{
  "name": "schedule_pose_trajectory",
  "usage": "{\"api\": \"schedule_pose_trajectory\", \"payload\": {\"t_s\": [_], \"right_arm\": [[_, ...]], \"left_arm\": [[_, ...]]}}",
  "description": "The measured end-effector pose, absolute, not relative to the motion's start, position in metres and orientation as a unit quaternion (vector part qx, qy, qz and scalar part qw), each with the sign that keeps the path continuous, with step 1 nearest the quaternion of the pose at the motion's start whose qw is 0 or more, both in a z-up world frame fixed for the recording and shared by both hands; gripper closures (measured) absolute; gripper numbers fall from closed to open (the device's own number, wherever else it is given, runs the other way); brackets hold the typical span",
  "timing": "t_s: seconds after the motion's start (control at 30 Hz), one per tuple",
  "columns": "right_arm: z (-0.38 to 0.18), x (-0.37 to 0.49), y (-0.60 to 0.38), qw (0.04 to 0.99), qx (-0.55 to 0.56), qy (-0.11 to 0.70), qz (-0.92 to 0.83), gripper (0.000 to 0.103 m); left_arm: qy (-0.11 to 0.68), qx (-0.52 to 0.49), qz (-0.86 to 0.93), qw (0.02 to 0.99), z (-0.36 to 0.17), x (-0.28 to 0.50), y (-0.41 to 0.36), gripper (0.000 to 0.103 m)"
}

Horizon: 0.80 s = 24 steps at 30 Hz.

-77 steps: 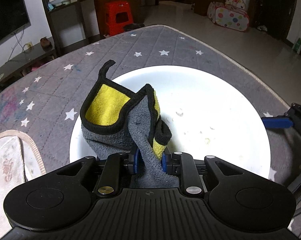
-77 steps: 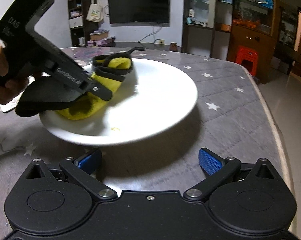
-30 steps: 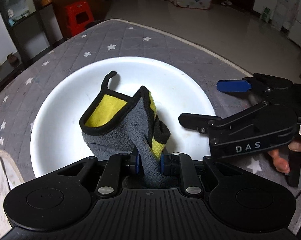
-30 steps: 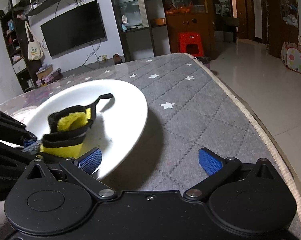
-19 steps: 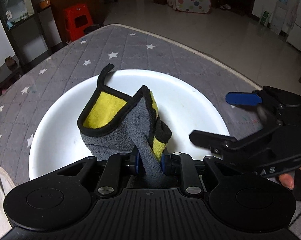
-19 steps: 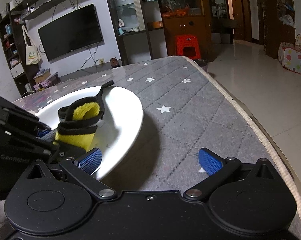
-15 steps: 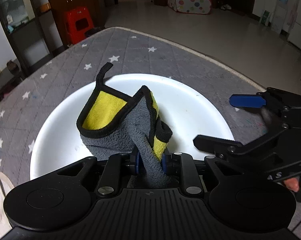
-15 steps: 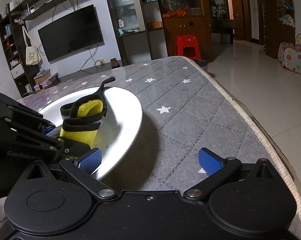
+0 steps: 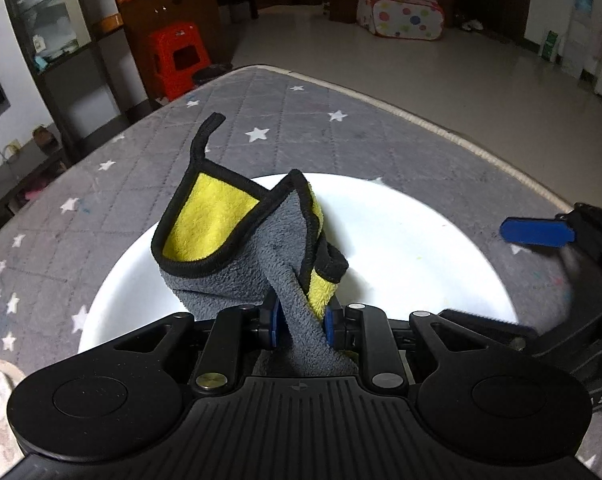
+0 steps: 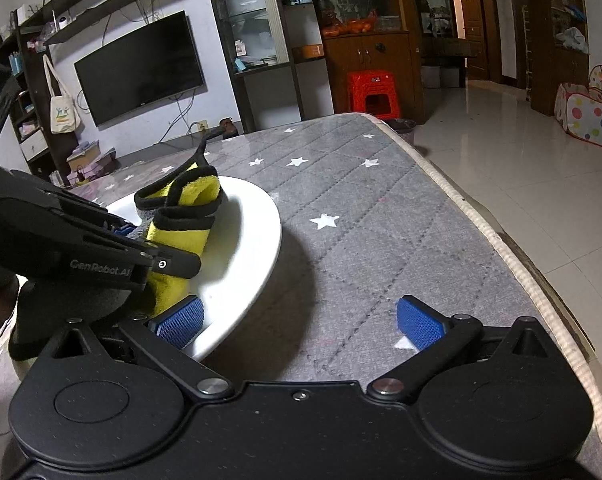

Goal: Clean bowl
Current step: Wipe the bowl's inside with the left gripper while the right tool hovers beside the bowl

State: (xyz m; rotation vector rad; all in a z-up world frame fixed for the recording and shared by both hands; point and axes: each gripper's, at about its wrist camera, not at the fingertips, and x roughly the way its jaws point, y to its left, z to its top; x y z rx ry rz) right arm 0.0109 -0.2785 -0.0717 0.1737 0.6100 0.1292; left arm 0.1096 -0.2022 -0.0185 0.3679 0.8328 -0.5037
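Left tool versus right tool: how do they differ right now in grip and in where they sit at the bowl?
The left tool is shut on the grey-and-yellow cloth; the right tool stands wide open and holds nothing. The left tool hangs over the inside of the white bowl; the right tool sits at the bowl's rim, one pad over the edge, the other over the starred mat. Both are black with blue pads.

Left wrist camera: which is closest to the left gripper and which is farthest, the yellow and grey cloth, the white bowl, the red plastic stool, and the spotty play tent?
Starting from the left gripper:
1. Yellow and grey cloth, pinched between its pads.
2. White bowl, just beyond, under the cloth.
3. Red plastic stool, off the table, upper left.
4. Spotty play tent, across the floor, upper right.
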Motion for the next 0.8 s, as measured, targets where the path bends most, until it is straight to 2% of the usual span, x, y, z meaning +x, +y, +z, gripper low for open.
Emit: {"api": "schedule_pose_trajectory", "payload": {"t_s": [0.8], "right_arm": [[-0.072,0.015,-0.282,0.948,0.089,0.298,0.063,0.000]], "left_arm": [[0.433,0.160,-0.208,0.862,-0.013,0.072,-0.152,0.081]]}}
